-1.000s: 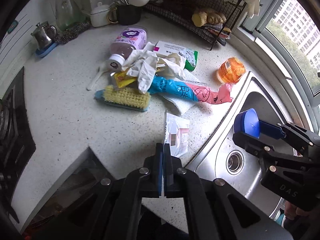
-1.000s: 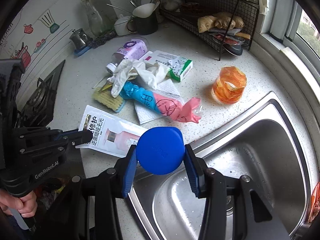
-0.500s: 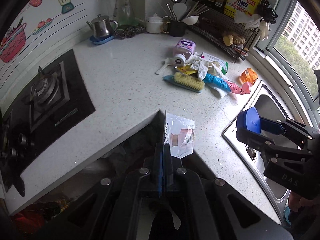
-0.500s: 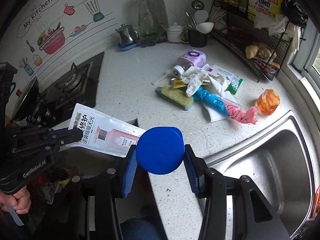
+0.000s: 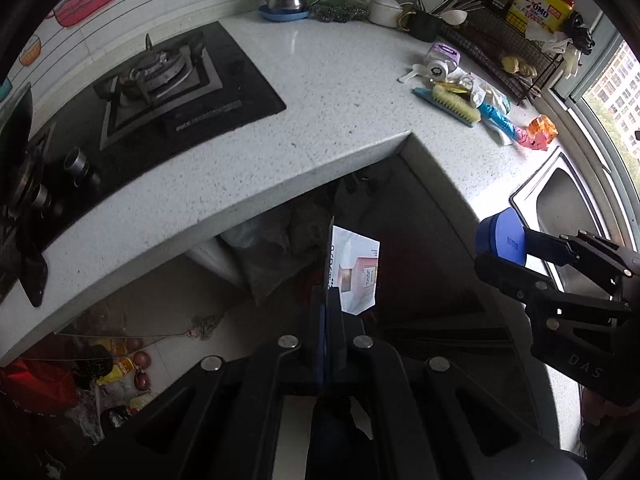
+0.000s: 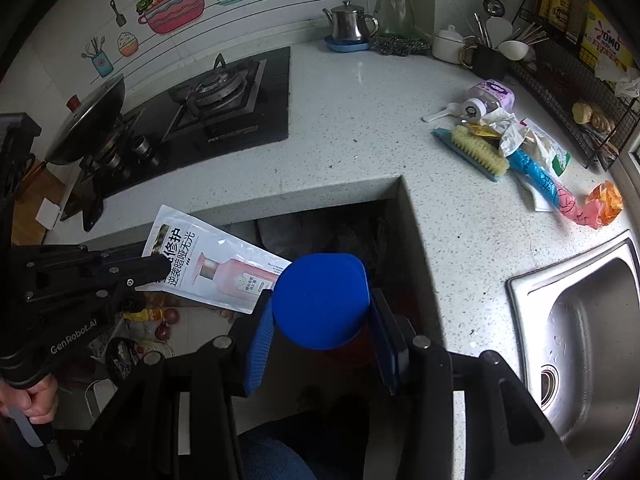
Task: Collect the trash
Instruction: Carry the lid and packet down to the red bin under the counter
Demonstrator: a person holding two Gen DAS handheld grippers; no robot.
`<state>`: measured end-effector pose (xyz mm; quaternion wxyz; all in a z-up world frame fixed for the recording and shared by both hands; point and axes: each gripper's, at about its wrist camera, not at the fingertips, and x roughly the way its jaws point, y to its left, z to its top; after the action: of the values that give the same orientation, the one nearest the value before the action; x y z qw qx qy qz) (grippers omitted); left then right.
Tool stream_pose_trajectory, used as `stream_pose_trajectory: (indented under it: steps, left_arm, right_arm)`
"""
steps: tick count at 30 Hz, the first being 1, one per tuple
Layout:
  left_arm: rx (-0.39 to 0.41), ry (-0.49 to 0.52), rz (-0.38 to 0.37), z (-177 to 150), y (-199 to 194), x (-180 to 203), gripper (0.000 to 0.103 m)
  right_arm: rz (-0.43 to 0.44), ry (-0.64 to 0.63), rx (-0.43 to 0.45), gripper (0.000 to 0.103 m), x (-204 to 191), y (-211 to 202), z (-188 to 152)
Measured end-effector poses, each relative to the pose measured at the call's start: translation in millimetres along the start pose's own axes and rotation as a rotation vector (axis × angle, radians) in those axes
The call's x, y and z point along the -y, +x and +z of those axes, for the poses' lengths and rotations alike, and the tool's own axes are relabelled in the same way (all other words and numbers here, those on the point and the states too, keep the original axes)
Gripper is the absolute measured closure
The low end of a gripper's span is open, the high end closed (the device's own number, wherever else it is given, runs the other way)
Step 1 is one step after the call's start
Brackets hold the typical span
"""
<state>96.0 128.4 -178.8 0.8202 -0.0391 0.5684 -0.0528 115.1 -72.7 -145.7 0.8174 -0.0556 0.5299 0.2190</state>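
Left gripper [image 5: 329,300]: clenched on the white sachet [image 5: 357,272], pinched at one edge; seen from the right wrist view as a black arm entering from the left, tip at the sachet's printed end.
White sachet: flat pouch with a pink bottle picture and dark lettering, held in the air beyond the worktop's inner corner, over the dark recess below the counter.
Right gripper [image 6: 320,320]: grasping the blue cap [image 6: 321,300], one blue pad on each side of it.
Blue cap: round, solid blue, held off the worktop, just right of the sachet, in front of the counter's cut-out corner.
Worktop [image 6: 352,136]: pale speckled stone, L-shaped around the recess.
Remaining litter [image 6: 516,148]: heaped at far right of the worktop; includes a yellow-bristled brush [image 6: 478,152], a lying bottle with purple label [image 6: 490,96], crumpled white wrap, a blue-and-pink wrapper [image 6: 548,188] and an orange crumpled wrapper [image 6: 606,200].
Sink [image 6: 592,336]: steel basin at right, well apart from both held items.
Hob [image 6: 216,100]: black gas burner plate at left rear, with a steel kettle [image 6: 350,20] behind it by the wall.
Floor under counter: mixed bags and small coloured items, too dark to identify.
Hand [image 6: 30,400]: visible at lower left, wrapped round the left gripper's handle.
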Motion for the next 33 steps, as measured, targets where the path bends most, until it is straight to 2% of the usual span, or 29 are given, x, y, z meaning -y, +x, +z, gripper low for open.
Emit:
stream_pose_trajectory:
  steps: [5,10,20,27,33]
  left_arm:
    - [-0.038,-0.027,-0.004,-15,30,-17,0.103]
    - [-0.087,-0.023,0.01,-27,79,-26,0.103]
    - [-0.211,-0.056,-0.07,-65,245,-31,0.103]
    - [-0.271,0.007,-0.131,-85,358,-11,0.103]
    - [-0.283,0.055,-0.155,-86,419,10,0.103]
  right_arm:
    - [-0.009,-0.028,-0.033,0.06,-11,34,-5]
    - [-0.01,-0.019,-0.082,0.06,-11,91,-13]
    - [-0.046,0.033,-0.143,0.06,18,224,-53]
    - [-0.067,0.085,-0.185,0.06,52,314,-97]
    - [-0.102,0.086,-0.19,0.06,73,359,-116]
